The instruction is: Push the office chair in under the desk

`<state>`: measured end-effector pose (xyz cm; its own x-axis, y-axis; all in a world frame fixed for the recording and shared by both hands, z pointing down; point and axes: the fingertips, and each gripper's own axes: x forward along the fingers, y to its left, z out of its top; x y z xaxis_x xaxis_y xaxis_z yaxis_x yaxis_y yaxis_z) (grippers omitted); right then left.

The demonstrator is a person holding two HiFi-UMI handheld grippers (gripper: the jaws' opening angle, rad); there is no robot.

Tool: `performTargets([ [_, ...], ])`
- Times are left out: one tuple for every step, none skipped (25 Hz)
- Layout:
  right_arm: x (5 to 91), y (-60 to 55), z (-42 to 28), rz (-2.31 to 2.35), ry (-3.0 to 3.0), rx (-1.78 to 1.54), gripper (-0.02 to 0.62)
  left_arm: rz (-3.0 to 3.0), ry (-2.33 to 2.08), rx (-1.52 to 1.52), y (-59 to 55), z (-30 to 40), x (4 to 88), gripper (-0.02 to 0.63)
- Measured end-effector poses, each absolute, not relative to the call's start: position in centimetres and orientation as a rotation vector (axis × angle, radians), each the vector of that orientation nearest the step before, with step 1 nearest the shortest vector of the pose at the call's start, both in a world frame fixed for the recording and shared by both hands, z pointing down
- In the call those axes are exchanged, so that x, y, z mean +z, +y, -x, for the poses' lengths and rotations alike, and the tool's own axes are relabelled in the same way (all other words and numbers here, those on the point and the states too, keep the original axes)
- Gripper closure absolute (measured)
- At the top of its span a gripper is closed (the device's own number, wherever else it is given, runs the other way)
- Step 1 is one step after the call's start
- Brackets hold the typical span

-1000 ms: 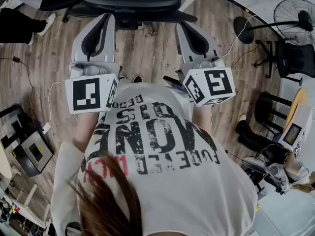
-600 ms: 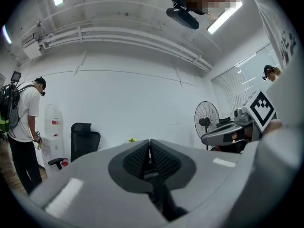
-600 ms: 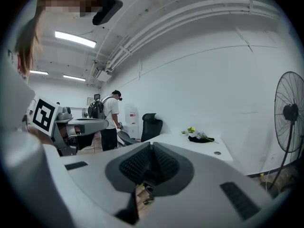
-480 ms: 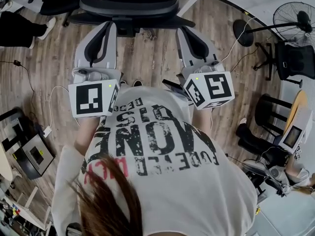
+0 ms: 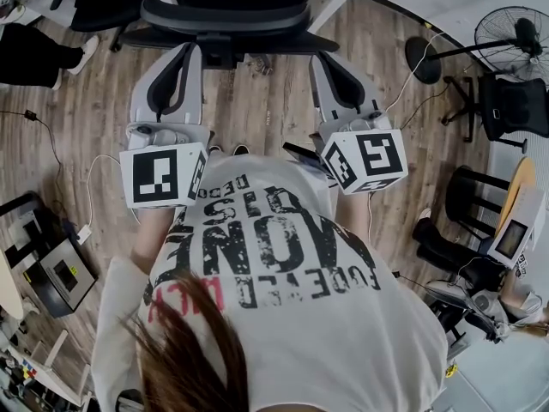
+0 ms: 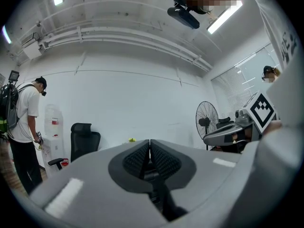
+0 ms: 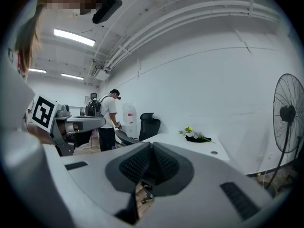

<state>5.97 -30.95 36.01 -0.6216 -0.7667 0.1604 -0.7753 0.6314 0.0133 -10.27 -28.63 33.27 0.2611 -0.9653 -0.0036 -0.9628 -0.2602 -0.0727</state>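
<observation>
1. Barely anything has shifted over the last 1 second. The office chair [image 5: 227, 15] and the 2 grippers keep the same relation to each other in the head view, and the whole picture has only slid down a touch.
2. The left gripper [image 6: 150, 142] has its fingers pressed together with nothing between them. The right gripper [image 7: 150, 146] shows only a hairline slit between its fingers and is also empty.
3. The chair stands straight ahead at the top of the head view, with its backrest turned toward the person. Both gripper tips reach close to its rear edge, but whether they touch it cannot be told.
4. In the right gripper view the white top of the desk [image 7: 181, 144] lies just ahead, with the chair's dark back at its near side.
5. With no real movement, the push looks paused or finished. The seat is hidden beyond the backrest, so how far under the desk it sits is a guess — probably most of the way.
</observation>
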Motion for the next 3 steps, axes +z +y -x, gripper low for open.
performTargets([
  [36.07,-30.91,-6.04,-1.287,-2.697,0.087,0.568,2.448,1.873,-0.064,-28.59,10.25,33.33,0.594],
  [36.15,-30.86,-6.11,-1.289,-2.695,0.088,0.568,2.449,1.873,-0.063,-28.54,10.25,33.39,0.594],
  [36.22,-30.81,-6.18,-1.292,-2.693,0.090,0.568,2.449,1.873,-0.063,-28.49,10.25,33.45,0.594],
])
